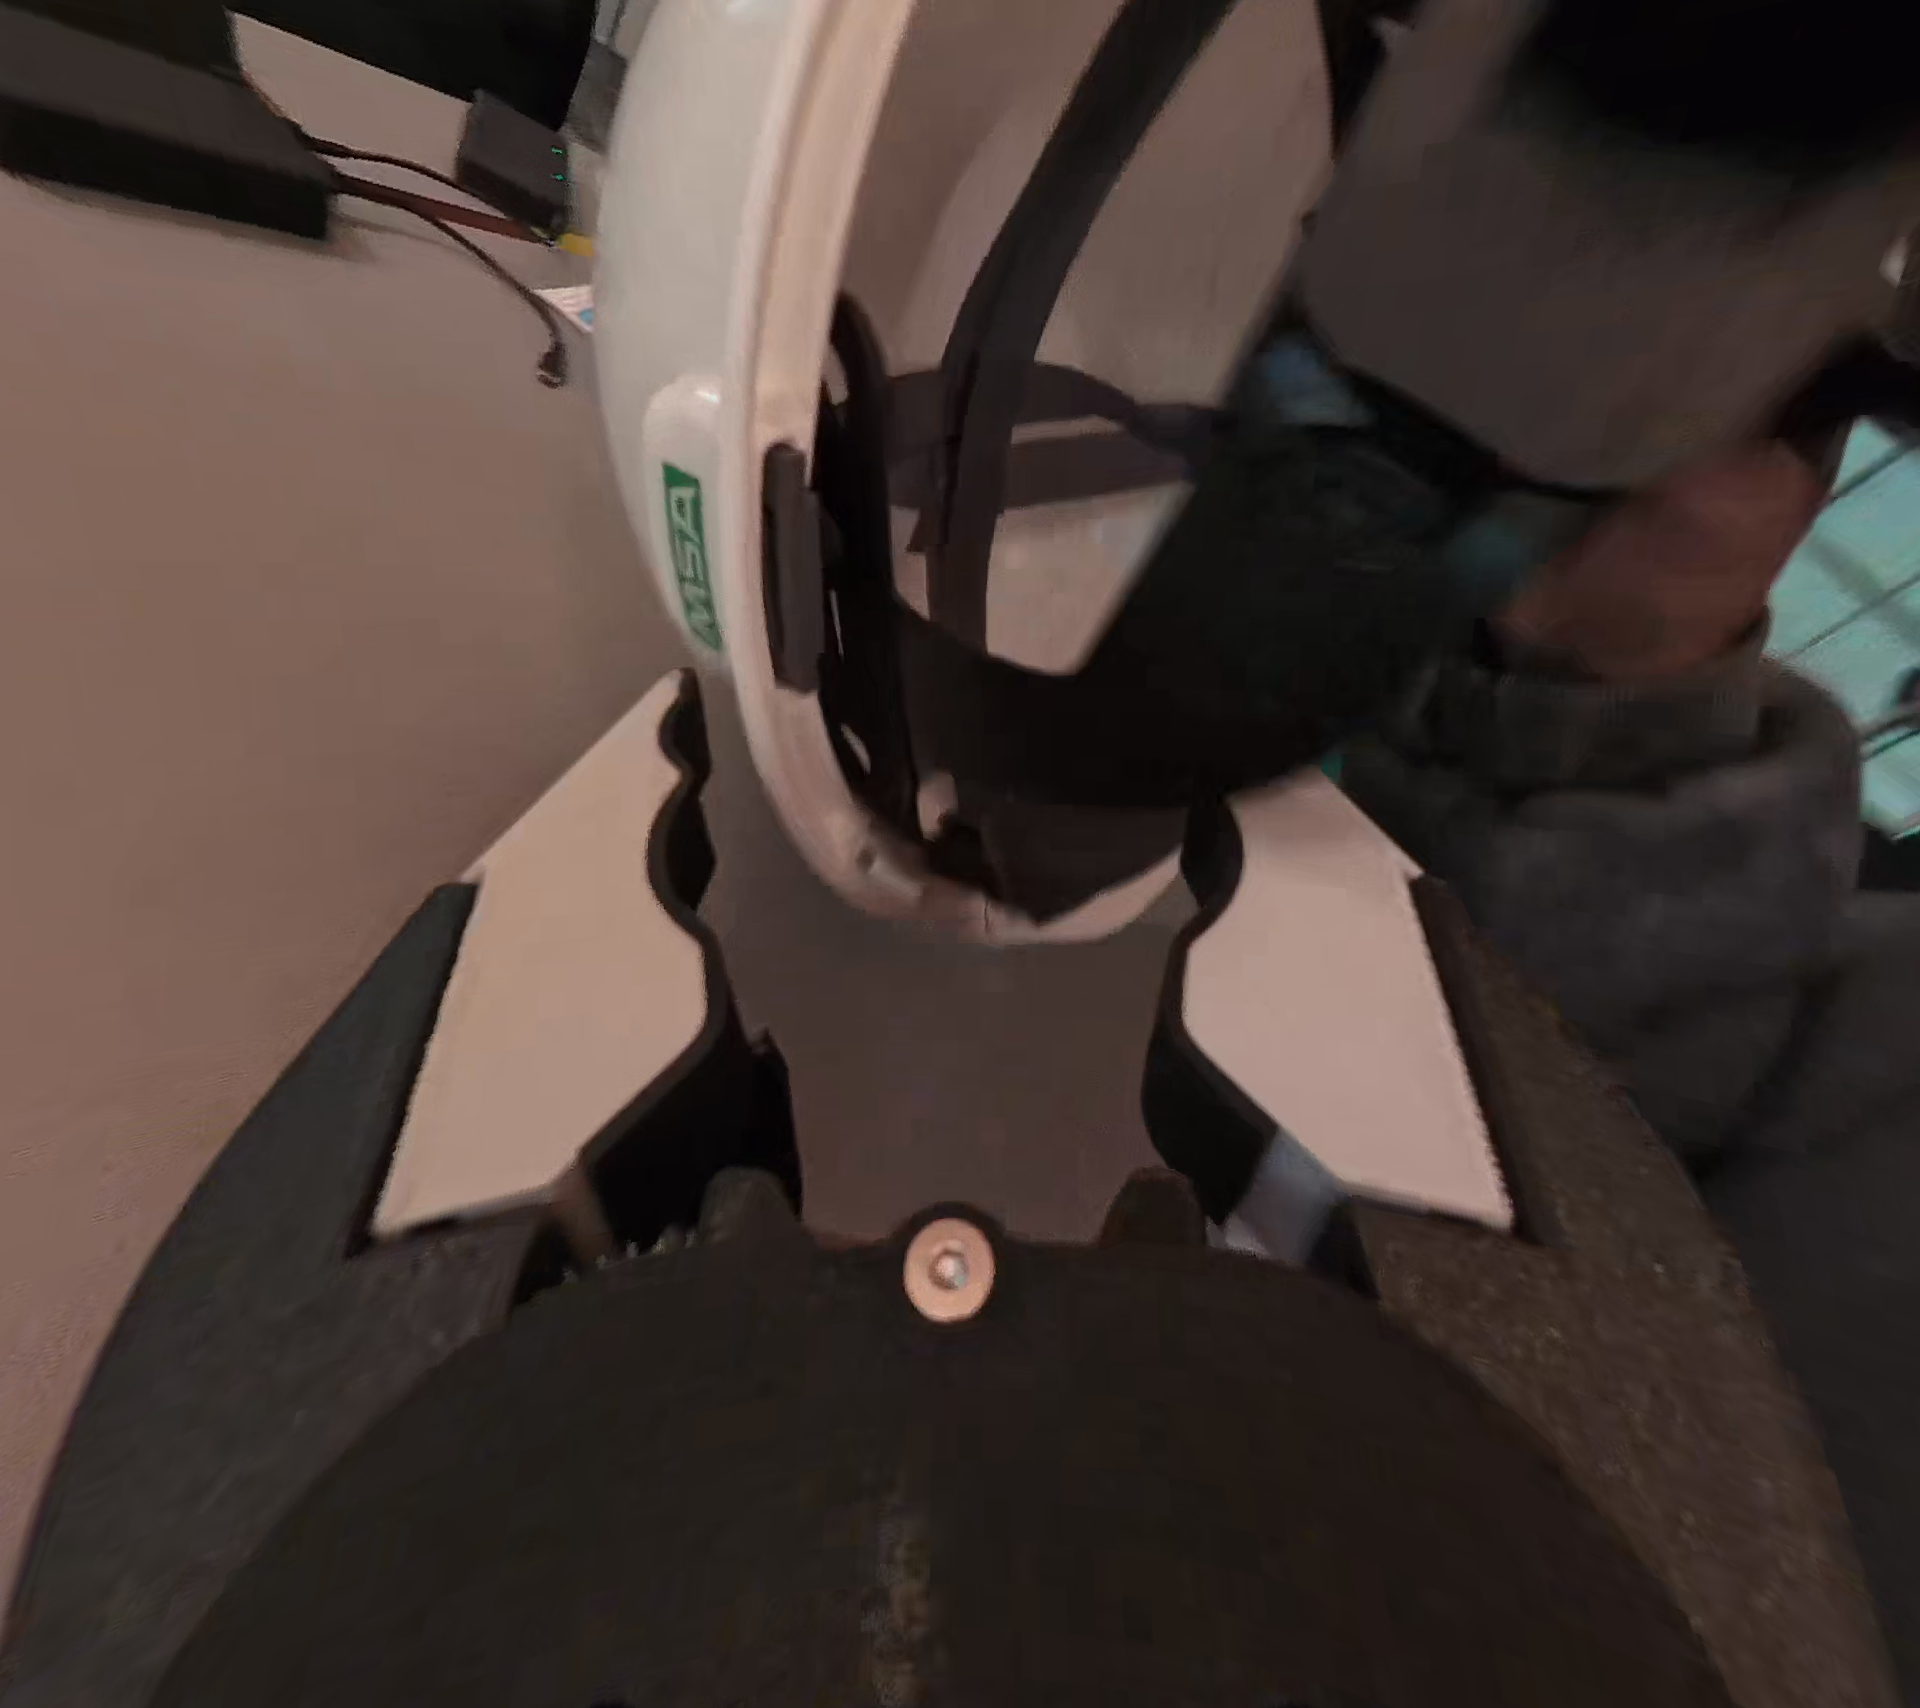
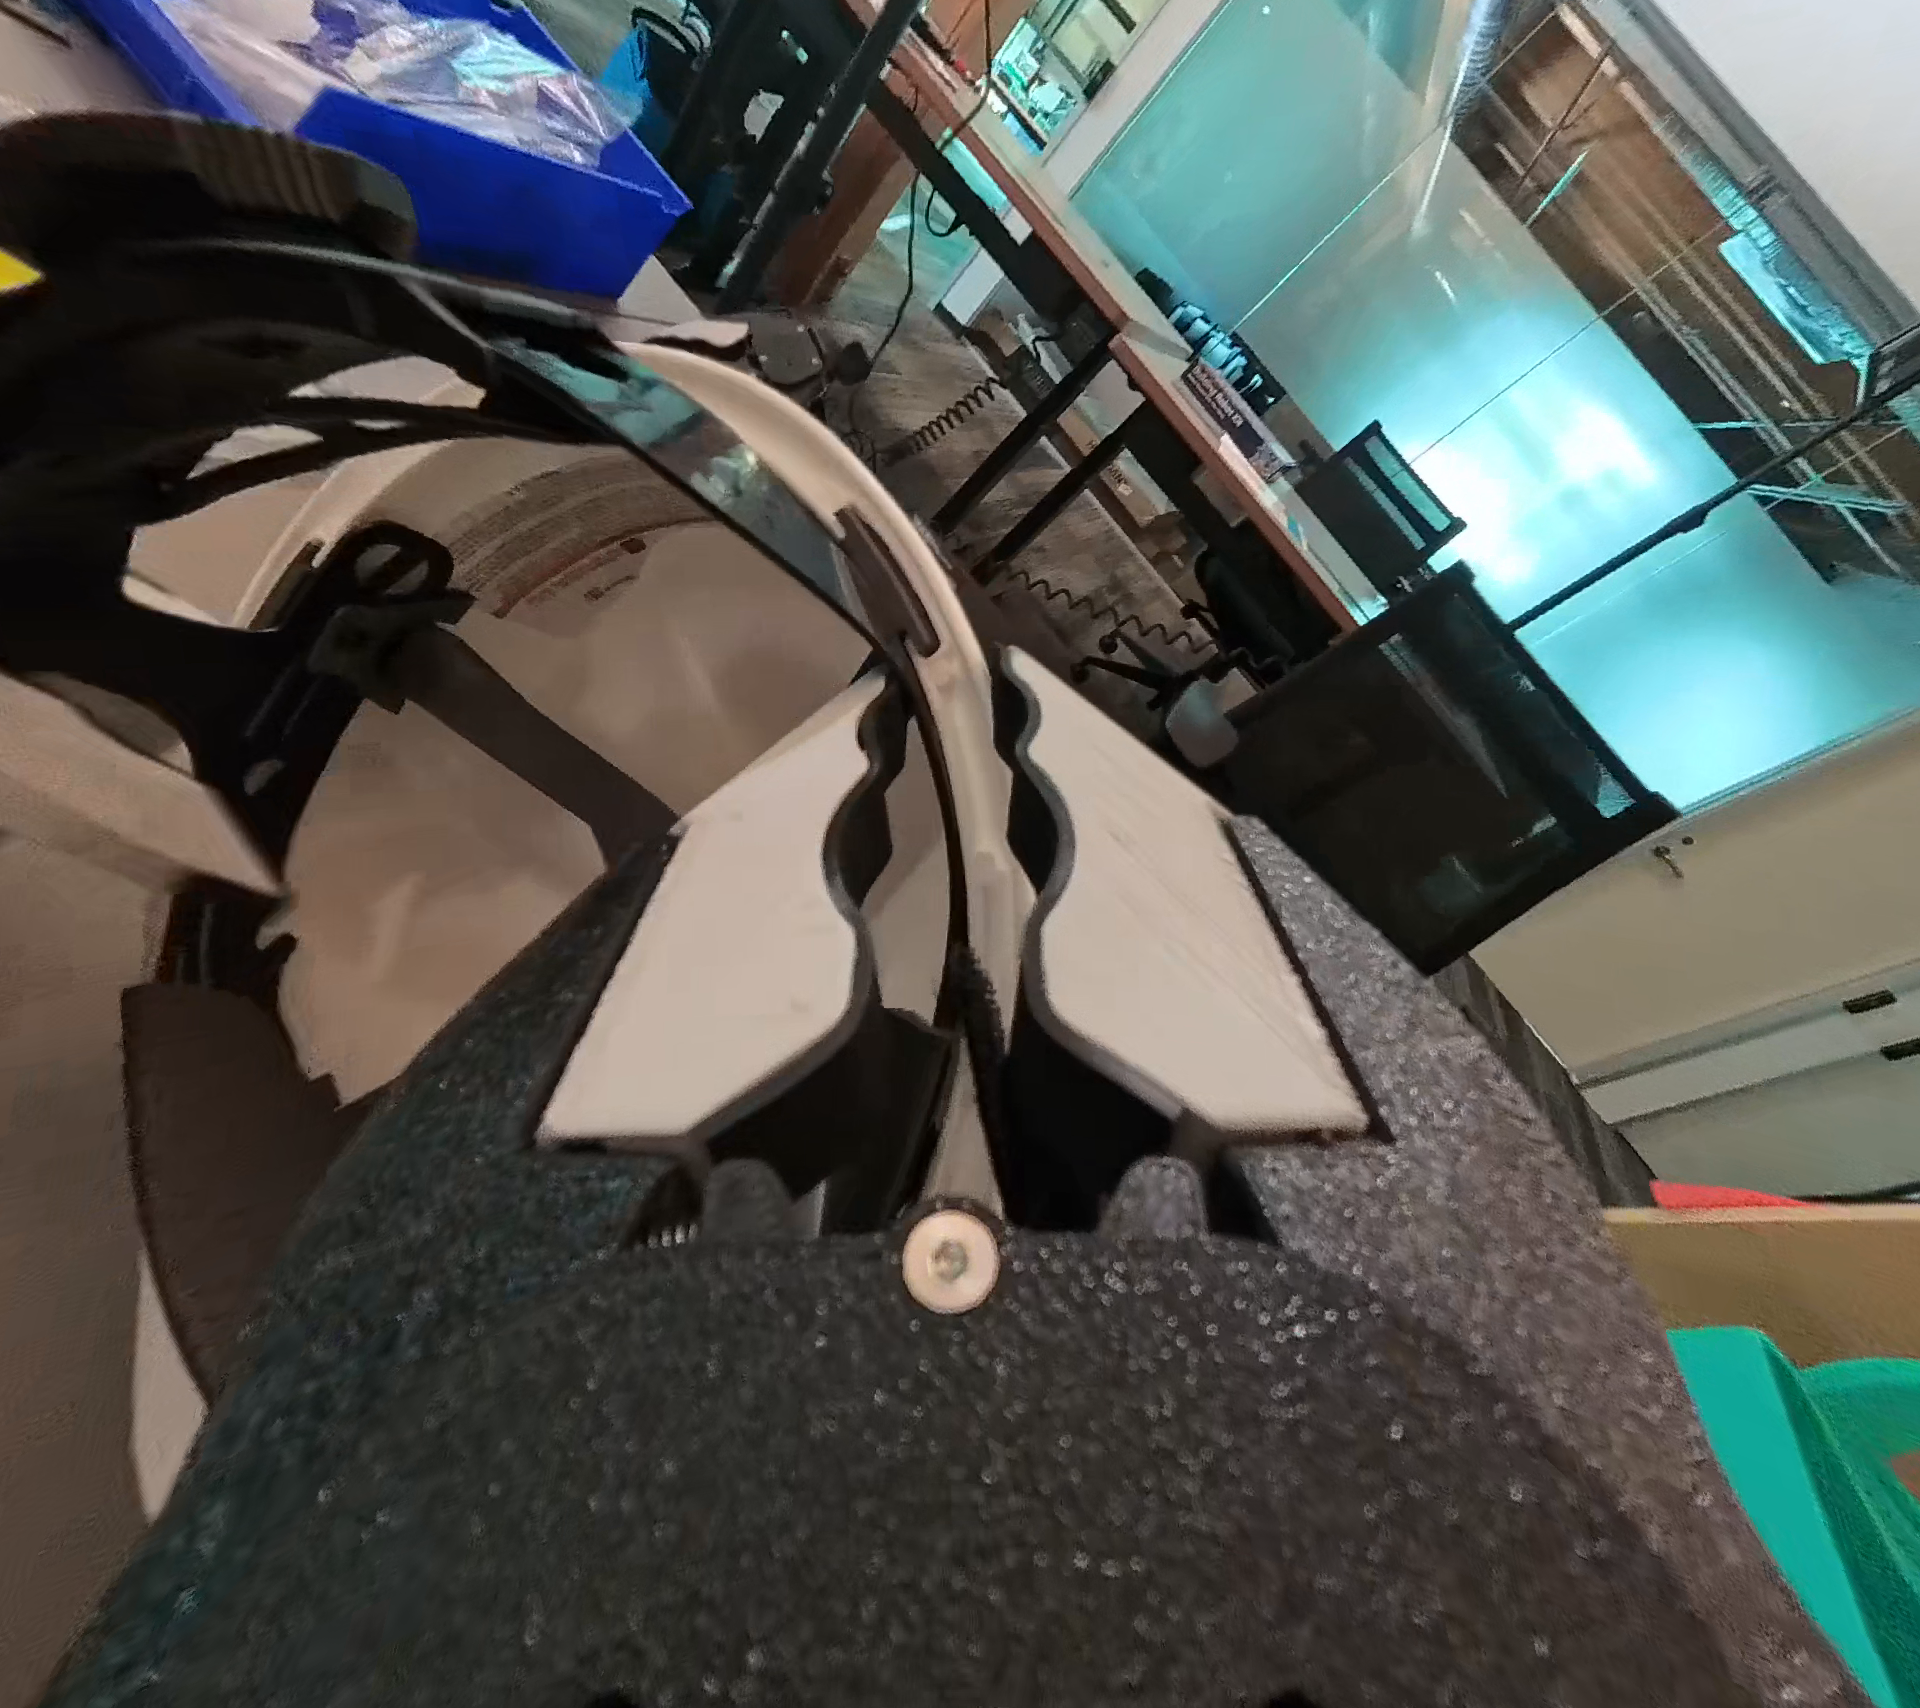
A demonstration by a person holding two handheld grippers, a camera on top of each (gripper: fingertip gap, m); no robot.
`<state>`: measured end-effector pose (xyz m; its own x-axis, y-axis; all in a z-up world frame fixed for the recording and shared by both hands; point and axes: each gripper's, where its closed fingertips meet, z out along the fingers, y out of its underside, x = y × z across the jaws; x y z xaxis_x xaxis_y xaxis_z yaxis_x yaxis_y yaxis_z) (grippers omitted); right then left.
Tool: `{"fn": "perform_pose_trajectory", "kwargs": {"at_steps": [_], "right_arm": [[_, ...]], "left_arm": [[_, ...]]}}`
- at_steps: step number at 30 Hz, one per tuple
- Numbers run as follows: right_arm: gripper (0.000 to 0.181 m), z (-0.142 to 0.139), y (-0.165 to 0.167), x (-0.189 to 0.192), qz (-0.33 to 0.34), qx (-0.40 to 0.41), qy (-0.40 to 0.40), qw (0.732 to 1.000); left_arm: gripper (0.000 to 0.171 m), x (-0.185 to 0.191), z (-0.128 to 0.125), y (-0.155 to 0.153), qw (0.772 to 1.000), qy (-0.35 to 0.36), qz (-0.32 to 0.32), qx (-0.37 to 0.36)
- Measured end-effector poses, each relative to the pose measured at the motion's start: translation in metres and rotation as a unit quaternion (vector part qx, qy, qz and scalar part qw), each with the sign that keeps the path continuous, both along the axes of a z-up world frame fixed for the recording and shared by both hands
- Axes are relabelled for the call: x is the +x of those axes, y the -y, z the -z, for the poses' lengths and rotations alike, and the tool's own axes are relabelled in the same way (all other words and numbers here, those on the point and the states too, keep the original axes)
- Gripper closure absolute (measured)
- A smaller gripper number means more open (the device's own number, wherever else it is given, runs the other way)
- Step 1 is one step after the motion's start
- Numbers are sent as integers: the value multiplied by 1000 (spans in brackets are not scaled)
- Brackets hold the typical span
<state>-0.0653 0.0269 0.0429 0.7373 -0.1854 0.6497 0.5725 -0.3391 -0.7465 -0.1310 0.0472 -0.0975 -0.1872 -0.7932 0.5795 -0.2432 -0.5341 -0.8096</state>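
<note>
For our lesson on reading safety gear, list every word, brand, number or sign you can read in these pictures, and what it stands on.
Green badge on the side of the white hard hat: sharp lettering, but I do not copy writing.
Printed labels inside the shell: too small to read.
Yellow sticker at the left edge: cut off, illegible.
Dark box on the far desk: pale lettering, blurred.

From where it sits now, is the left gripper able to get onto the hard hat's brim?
Probably yes. The left gripper is open, and the white hard hat, held by the right gripper at its rim, hangs just ahead with its lower brim between the fingers; nothing blocks it.
</note>
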Motion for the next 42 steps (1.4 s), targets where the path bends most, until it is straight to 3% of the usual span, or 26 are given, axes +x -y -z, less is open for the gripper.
{"fn": "perform_pose_trajectory", "kwargs": {"at_steps": [2, 4, 6, 8, 11, 14, 17, 19, 20, 23, 27, 31, 37, 42], "right_arm": [[166, -8, 9, -9, 1, 8, 5, 1000], [165, -9, 18, -10, 14, 4, 12, 1000], [165, 0, 19, -11, 6, -6, -17, 1000], [164, 20, 12, -7, 6, -22, -43, 999], [165, 59, -4, -4, 10, -66, -77, 995], [161, 92, -17, -23, -17, -93, -107, 990], [157, 102, -25, -46, -49, -78, -141, 986], [142, 110, -18, -61, -75, -117, -176, 975], [131, 106, -11, -68, -83, -128, -190, 970], [122, 68, 3, -96, -133, -123, -220, 959], [123, 25, -30, -120, -192, -60, -293, 935], [132, 25, -61, -122, -187, -1, -351, 918], [135, 29, -65, -125, -154, 44, -345, 925], [136, 25, -68, -133, -232, -10, -347, 909]], "left_arm": [[85, 11, 4, 7, 999, -11, -15, -34], [113, 9, 12, 7, 998, -28, -32, -36], [136, 0, 21, 3, 997, -56, -47, -23], [143, -11, 34, -9, 992, -105, -74, 5], [146, -33, 45, -54, 970, -167, -149, 91], [154, -56, 35, -111, 936, -199, -223, 186], [160, -68, 19, -148, 910, -218, -254, 244], [162, -71, 11, -161, 895, -229, -264, 276], [162, -73, 9, -165, 884, -244, -268, 296], [162, -71, 0, -168, 870, -248, -271, 328], [162, -65, -3, -162, 867, -248, -265, 342], [161, -67, -2, -159, 866, -248, -275, 335], [161, -75, 1, -160, 866, -251, -282, 327], [160, -78, 5, -155, 875, -237, -266, 328]]}}
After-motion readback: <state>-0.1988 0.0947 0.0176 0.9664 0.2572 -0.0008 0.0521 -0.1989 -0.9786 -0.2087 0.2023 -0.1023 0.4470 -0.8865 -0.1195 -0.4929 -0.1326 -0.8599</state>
